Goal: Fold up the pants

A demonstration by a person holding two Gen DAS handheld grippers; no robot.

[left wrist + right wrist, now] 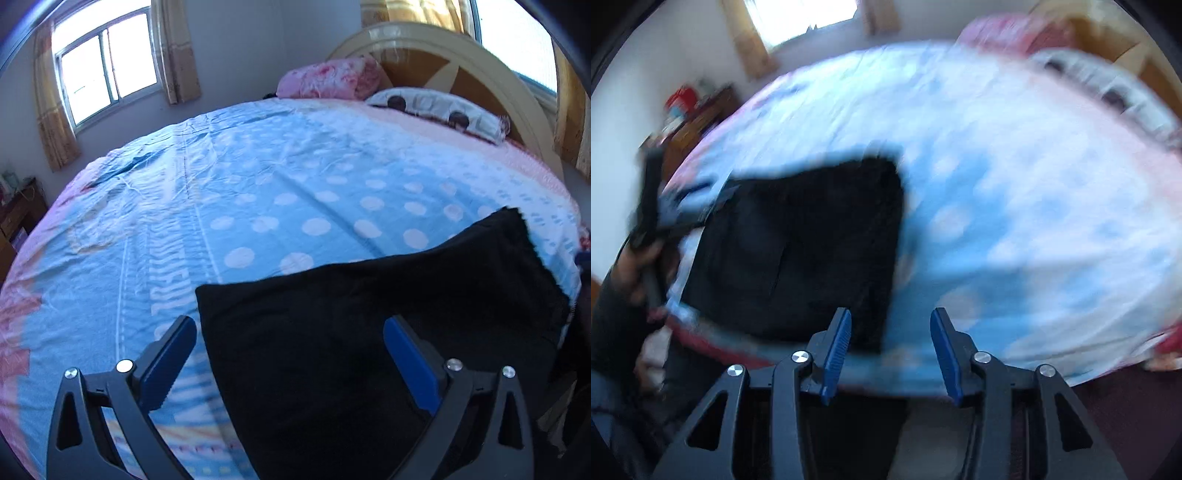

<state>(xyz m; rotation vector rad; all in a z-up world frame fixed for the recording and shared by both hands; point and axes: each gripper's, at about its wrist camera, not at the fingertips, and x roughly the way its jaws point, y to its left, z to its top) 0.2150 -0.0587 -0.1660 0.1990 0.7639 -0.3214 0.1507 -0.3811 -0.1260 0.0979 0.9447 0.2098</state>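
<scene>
1. Two grippers in view, both empty. Left gripper point(290, 341) stands with its jaws spread wide; the black pants point(369, 332) lie below and between the fingers, but the pads are clear of the cloth. Right gripper point(891, 332) is released, jaws parted, nothing between them.
2. Pants lie on the bed point(258, 177), on the blue dotted cover, already doubled into a compact dark rectangle. From the left gripper they extend ahead and to the right; from the right gripper they sit ahead and to the left, near edge just under its left finger.
3. Right wrist view is heavily blurred; fabric detail there cannot be read. The person's left hand point(639, 266) shows at that view's left edge, holding the other gripper.
4. Handling judgement: soft, limp, light cloth with a slightly fuzzy edge at the far corner. It will sag and drape when lifted, not hold shape. Not fragile, and probably not slippery against the pads.
5. Hold judgement: pinch through all layers at a corner or along a short edge, one gripper per corner, so the stack does not slide apart.
6. Risk: catching the bed cover together with the pants.
</scene>
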